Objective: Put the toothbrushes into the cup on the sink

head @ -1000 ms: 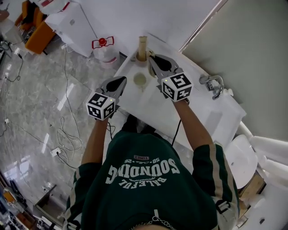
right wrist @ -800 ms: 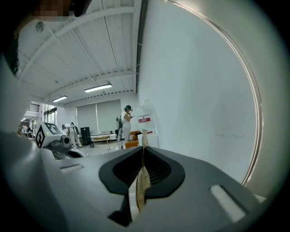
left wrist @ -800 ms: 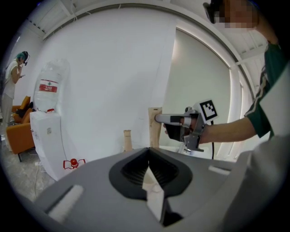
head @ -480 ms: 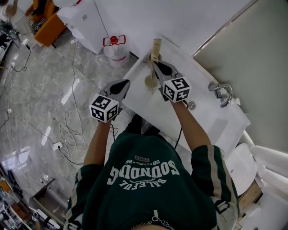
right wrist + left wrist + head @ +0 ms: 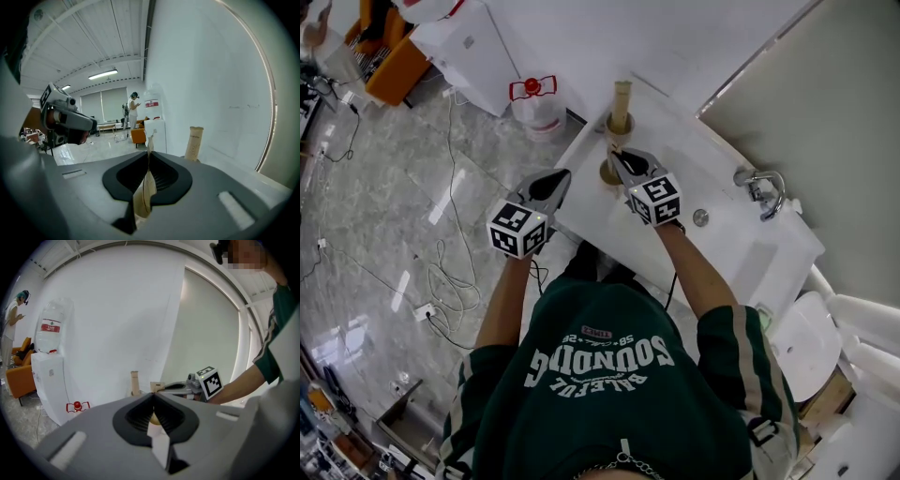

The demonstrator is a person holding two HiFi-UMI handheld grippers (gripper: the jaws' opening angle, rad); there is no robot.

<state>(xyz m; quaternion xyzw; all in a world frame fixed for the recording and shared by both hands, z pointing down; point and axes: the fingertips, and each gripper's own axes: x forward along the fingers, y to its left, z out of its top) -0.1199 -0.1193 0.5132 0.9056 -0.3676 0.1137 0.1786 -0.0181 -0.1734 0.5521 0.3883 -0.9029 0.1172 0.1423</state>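
Observation:
My right gripper (image 5: 618,156) is shut on a tan bamboo toothbrush (image 5: 143,197), which runs up between the jaws and sticks out past the tips. In the head view this gripper's tips hang just above a small beige cup (image 5: 606,175) that stands near the left end of the white sink counter (image 5: 675,141). The gripper partly hides the cup. My left gripper (image 5: 560,175) is shut with nothing held, level with the counter's front edge and left of the cup. In the left gripper view its jaws (image 5: 153,393) meet at the tips and point toward the right gripper.
A tall beige tube (image 5: 621,101) stands upright just behind the cup, also in the right gripper view (image 5: 193,143). A chrome tap (image 5: 759,187) and a drain (image 5: 700,217) lie to the right. A water jug (image 5: 534,101) and cables sit on the floor at the left.
The right gripper with the toothbrush has drawn back from near the tall tube to above the cup. The left gripper has stayed close to the counter's front edge.

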